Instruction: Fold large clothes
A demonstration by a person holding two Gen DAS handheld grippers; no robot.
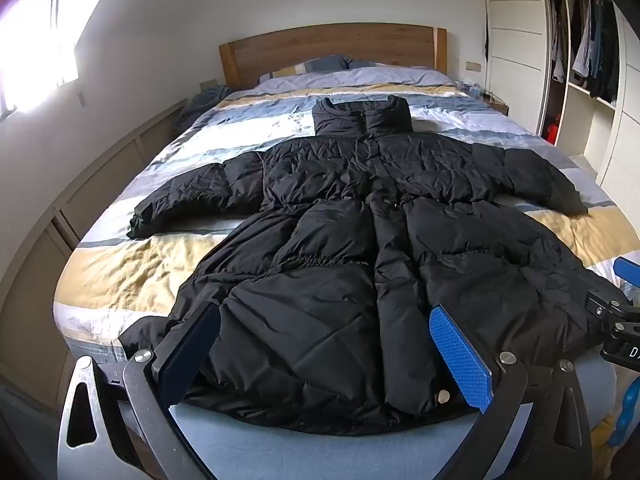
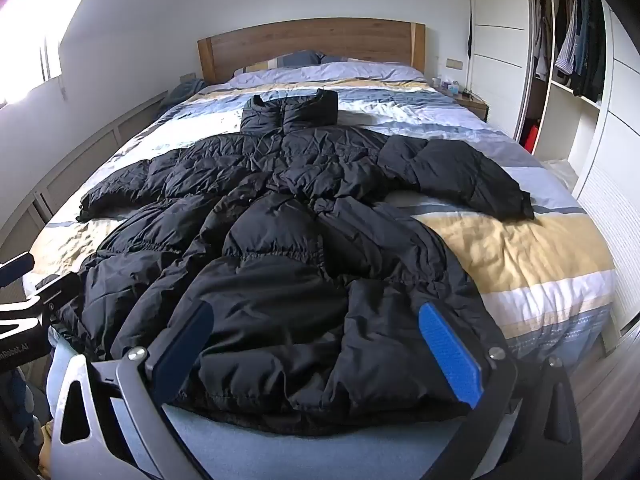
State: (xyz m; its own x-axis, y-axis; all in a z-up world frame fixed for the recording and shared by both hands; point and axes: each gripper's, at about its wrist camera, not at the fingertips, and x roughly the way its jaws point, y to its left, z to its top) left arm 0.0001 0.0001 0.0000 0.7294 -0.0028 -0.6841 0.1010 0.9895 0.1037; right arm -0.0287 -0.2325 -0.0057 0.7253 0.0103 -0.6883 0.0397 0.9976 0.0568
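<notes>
just past the left gripper and right gripper, both wide open and holding nothing, lies a black coat.

- One black puffer coat is lying on the bed, with two sleeves spreading out.
- One bed is standing there, with one wooden headboard.
- Two grippers are showing: left gripper, right gripper.
- One open wardrobe is holding several hanging garments.
</notes>
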